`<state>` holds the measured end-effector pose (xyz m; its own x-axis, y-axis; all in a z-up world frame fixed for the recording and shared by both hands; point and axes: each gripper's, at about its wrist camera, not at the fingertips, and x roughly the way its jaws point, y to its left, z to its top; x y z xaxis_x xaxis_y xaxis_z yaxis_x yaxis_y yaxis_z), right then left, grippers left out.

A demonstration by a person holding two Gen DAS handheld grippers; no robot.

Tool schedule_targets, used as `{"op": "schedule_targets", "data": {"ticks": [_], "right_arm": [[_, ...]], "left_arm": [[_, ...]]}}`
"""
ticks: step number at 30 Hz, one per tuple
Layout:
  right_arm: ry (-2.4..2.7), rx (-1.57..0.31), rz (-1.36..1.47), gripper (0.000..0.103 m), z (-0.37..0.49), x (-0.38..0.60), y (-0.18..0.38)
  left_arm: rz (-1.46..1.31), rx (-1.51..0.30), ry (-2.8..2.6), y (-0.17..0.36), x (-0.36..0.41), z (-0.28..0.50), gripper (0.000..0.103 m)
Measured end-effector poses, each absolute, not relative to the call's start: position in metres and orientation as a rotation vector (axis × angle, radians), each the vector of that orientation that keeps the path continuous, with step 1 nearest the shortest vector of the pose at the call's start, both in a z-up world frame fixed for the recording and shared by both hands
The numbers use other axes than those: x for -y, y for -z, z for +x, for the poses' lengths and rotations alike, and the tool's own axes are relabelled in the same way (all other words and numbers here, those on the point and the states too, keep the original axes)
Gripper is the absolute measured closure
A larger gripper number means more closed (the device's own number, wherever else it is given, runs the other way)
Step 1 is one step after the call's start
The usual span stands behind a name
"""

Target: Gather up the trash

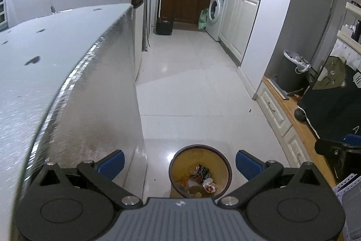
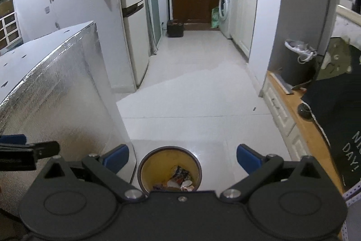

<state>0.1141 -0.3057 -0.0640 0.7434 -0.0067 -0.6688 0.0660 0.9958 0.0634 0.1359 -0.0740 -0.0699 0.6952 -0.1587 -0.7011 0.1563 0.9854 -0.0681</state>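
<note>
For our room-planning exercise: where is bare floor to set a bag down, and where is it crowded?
Bare tiled floor runs from the trash bin towards the washing machine, bordered by the foil-covered box and white drawers. The wooden top beside the drawers is crowded.

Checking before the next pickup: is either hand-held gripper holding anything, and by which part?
Nothing is held. The left hand-held gripper and right hand-held gripper are both open and empty above the bin.

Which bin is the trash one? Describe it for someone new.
Start at the big foil-wrapped block on the left. On the white tile floor by its near corner stands a small round wastebasket. It has a dark rim, a yellow inside and crumpled wrappers; the other bin, far right, is taller and grey.
</note>
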Motion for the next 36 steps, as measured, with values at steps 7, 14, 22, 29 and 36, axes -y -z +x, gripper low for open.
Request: {"op": "schedule_targets", "data": {"ticks": [7,14,22,29,36], "right_arm": [[0.06,-0.711,0.072,0.0,0.087,0.299,0.059],[0.042,-0.673,0.045,0.0,0.062,0.286,0.053],[0.049,-0.641,0.044,0.0,0.037,0.278,0.048],[0.059,-0.613,0.029,0.0,0.017,0.272,0.046],[0.08,-0.617,0.003,0.0,0.006,0.267,0.049]], "left_arm": [[0.013,-0.765,0.211,0.063,0.068,0.106,0.0],[0.046,-0.727,0.213,0.057,0.067,0.08,0.0],[0.079,-0.651,0.132,0.047,0.061,0.047,0.0],[0.073,-0.649,0.133,0.044,0.054,0.032,0.0],[0.072,-0.653,0.152,0.046,0.055,0.023,0.0]]}}
